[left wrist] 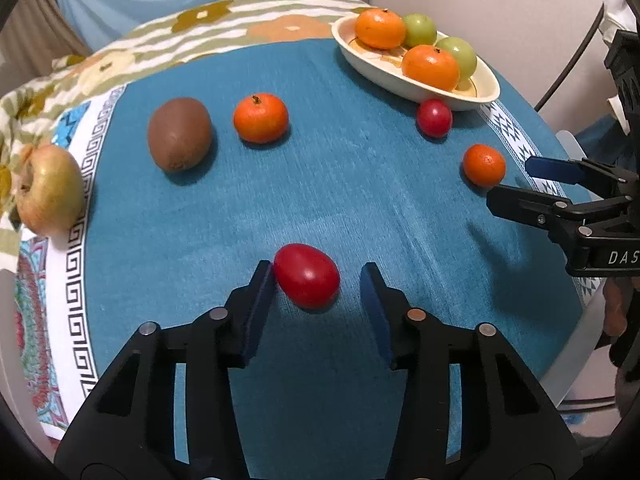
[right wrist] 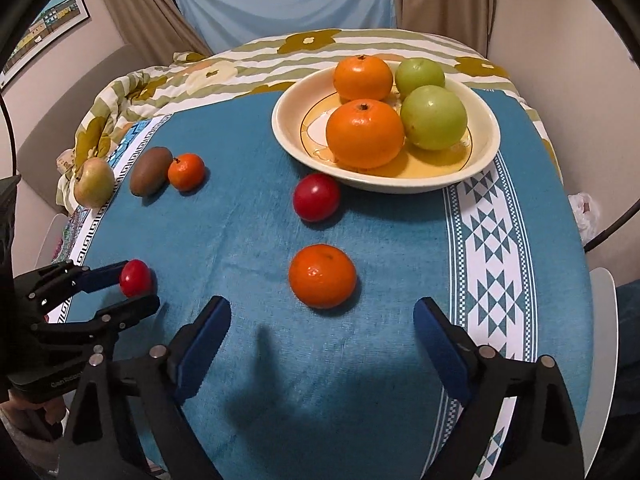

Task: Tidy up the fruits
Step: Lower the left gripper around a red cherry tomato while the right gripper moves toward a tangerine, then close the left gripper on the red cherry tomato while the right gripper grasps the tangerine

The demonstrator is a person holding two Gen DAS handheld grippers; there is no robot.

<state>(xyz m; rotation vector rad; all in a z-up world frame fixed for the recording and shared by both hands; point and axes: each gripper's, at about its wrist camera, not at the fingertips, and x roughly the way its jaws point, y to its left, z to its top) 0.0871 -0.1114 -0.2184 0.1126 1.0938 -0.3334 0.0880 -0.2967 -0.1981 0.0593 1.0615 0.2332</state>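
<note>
Blue cloth [left wrist: 340, 184] covered the round table, with a flowered cloth [left wrist: 224, 24] bunched along its far edge and curtains behind. On the blue cloth lay a red tomato [left wrist: 307, 275], set between the fingers of the left gripper [left wrist: 318, 280]; the left finger [left wrist: 262, 280] touched or nearly touched the fruit, the right finger stood apart from it, and the jaws were spread, gripping nothing. The right gripper [right wrist: 322, 318] was likewise spread wide and empty, low over the cloth, with a small mandarin [right wrist: 322, 275] lying just ahead of its fingers and clear of both. Beyond that mandarin lay a second tomato [right wrist: 316, 197], close against the near rim of the cream bowl [right wrist: 288, 136]. The bowl held two large oranges [right wrist: 364, 134] and two green fruits [right wrist: 434, 117], packed together and touching. Toward the left side of the table lay another mandarin [left wrist: 261, 118], just beside a kiwi [left wrist: 180, 133]; whether the two touched could not be told. Farther left, an apple [left wrist: 50, 190] sat at the patterned border of the cloth, well apart from the bowl. Part of a white chair [right wrist: 602, 320] showed past the right table edge.
</note>
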